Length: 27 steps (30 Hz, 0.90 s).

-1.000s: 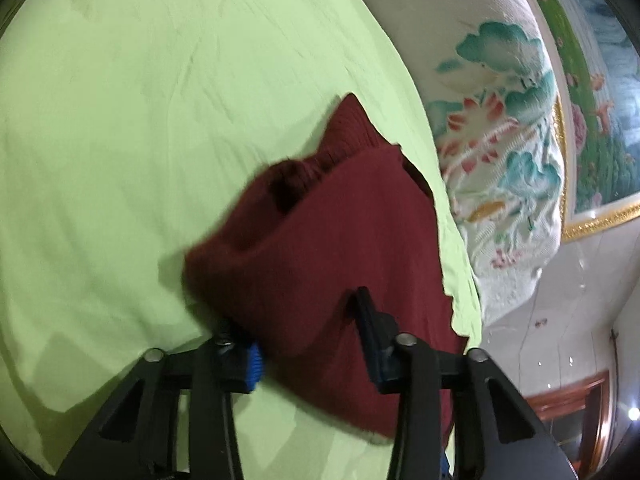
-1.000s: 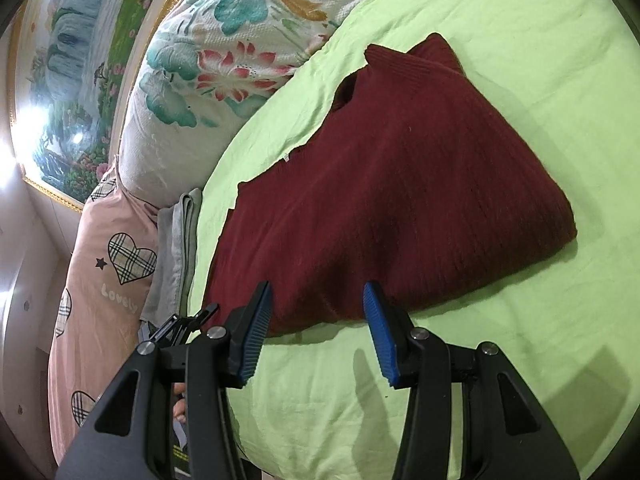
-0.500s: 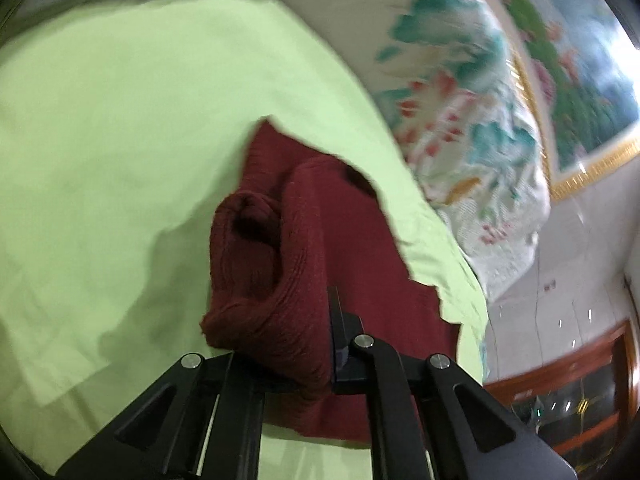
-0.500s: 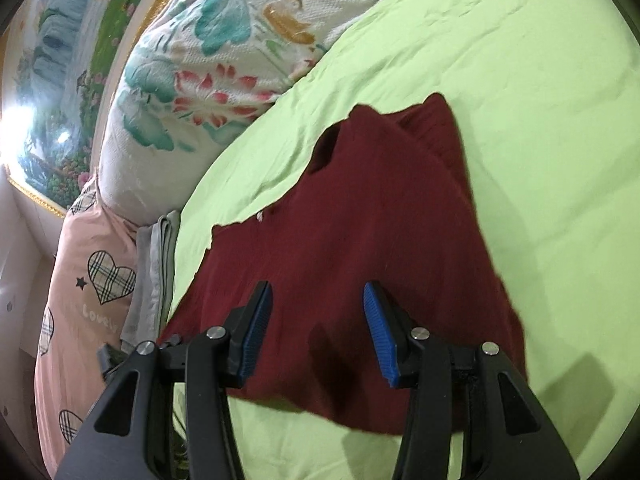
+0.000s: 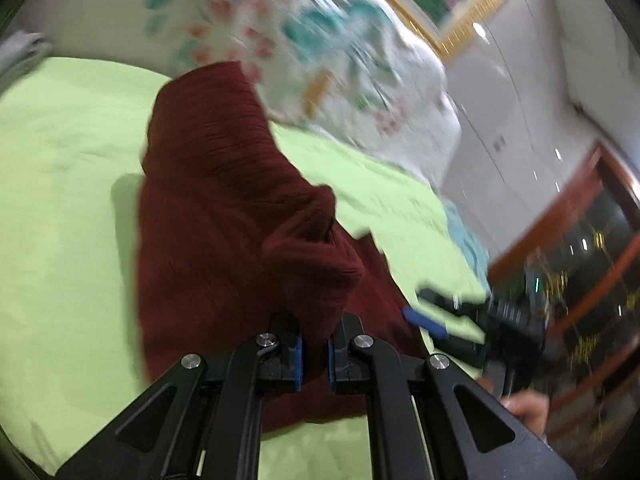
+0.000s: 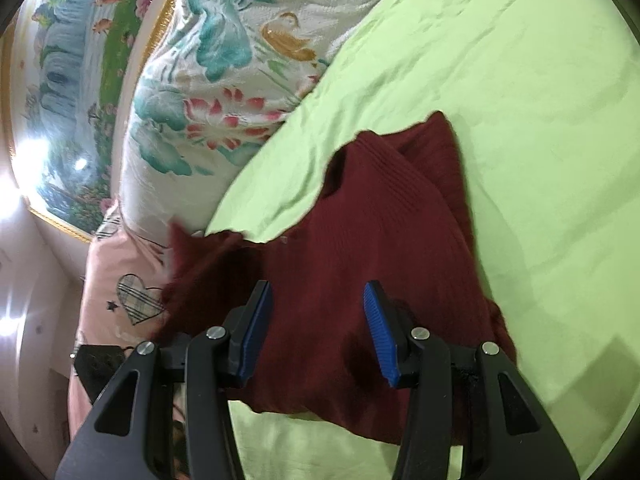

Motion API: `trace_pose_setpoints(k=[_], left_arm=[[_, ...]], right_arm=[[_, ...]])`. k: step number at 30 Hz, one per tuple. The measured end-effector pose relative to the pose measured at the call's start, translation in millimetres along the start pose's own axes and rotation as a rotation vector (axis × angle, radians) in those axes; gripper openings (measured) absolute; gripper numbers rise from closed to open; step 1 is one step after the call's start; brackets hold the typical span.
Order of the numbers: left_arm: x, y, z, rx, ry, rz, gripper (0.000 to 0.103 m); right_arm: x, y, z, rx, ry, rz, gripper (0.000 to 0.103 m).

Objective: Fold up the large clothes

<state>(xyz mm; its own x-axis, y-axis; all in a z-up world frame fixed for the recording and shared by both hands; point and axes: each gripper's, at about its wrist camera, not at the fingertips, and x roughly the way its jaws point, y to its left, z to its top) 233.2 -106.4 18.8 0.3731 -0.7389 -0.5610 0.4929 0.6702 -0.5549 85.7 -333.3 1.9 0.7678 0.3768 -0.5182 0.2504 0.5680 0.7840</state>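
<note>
The left gripper (image 5: 314,354) is pinching a bunched fold of the dark red sweater (image 6: 360,264) lying on the green sheet (image 6: 540,120). The right gripper (image 6: 318,332) is hovering agape over it. No writing is legible.

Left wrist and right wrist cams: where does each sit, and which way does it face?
Left wrist: on the left gripper, angled down over the bed sheet; fingers clamp the maroon sweater; right gripper and a hand show.
Right wrist: on the right gripper, angled down; fingers open over the sweater.
Shared: sweater, sheet, floral pillow.
</note>
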Motion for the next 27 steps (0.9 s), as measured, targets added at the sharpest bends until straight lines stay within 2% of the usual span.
trace_pose_setpoints(k=[1, 3, 5, 10, 13, 16, 17, 18, 19, 20, 22, 27], left_arm=[[10.0, -6.1, -5.5, 0.019, 0.023, -0.004, 0.006], [32.6, -13.6, -18.0, 0.035, 0.080, -0.011, 0.006], [40.9, -13.4, -24.8, 0.021, 0.105, -0.021, 0.006], [31.4, -3.6, -26.5, -0.018, 0.091, -0.053, 0.006], [21.2, 2.4, -23.5, -0.024, 0.076, -0.069, 0.006], [16.0, 4.4, -21.0, -0.022, 0.066, -0.075, 0.006], [16.7, 3.7, -20.4, -0.015, 0.067, -0.070, 0.006], [17.1, 3.1, -20.0, -0.010, 0.068, -0.066, 0.006], [17.1, 1.7, -20.2, -0.002, 0.069, -0.062, 0.006], [17.3, -1.2, -20.1, 0.008, 0.072, -0.053, 0.006], [14.6, -8.6, -18.2, 0.028, 0.070, -0.050, 0.006], [15.5, -50.0, -6.1, 0.070, 0.054, -0.154, 0.006]], right_arm=[[4.1, 3.0, 3.3, -0.004, 0.019, 0.009, 0.051], [16.4, 10.4, 7.2, -0.017, 0.068, 0.024, 0.061], [30.6, 18.9, 8.9, -0.038, 0.119, 0.035, 0.063], [77.2, 33.2, 14.2, -0.077, 0.255, 0.026, 0.065], [118.2, 34.7, 23.0, -0.034, 0.356, 0.063, 0.065], [153.2, 34.0, 30.8, 0.008, 0.419, 0.062, 0.065], [164.6, 35.9, 32.0, 0.009, 0.438, 0.066, 0.060], [174.0, 38.6, 33.1, 0.002, 0.445, 0.063, 0.037], [179.9, 39.9, 34.2, 0.000, 0.450, 0.058, 0.019], [183.9, 40.9, 34.6, 0.013, 0.450, 0.069, 0.014], [170.7, 49.8, 39.0, -0.021, 0.400, 0.095, 0.014], [95.2, 77.1, 57.4, -0.149, 0.229, 0.143, 0.013]])
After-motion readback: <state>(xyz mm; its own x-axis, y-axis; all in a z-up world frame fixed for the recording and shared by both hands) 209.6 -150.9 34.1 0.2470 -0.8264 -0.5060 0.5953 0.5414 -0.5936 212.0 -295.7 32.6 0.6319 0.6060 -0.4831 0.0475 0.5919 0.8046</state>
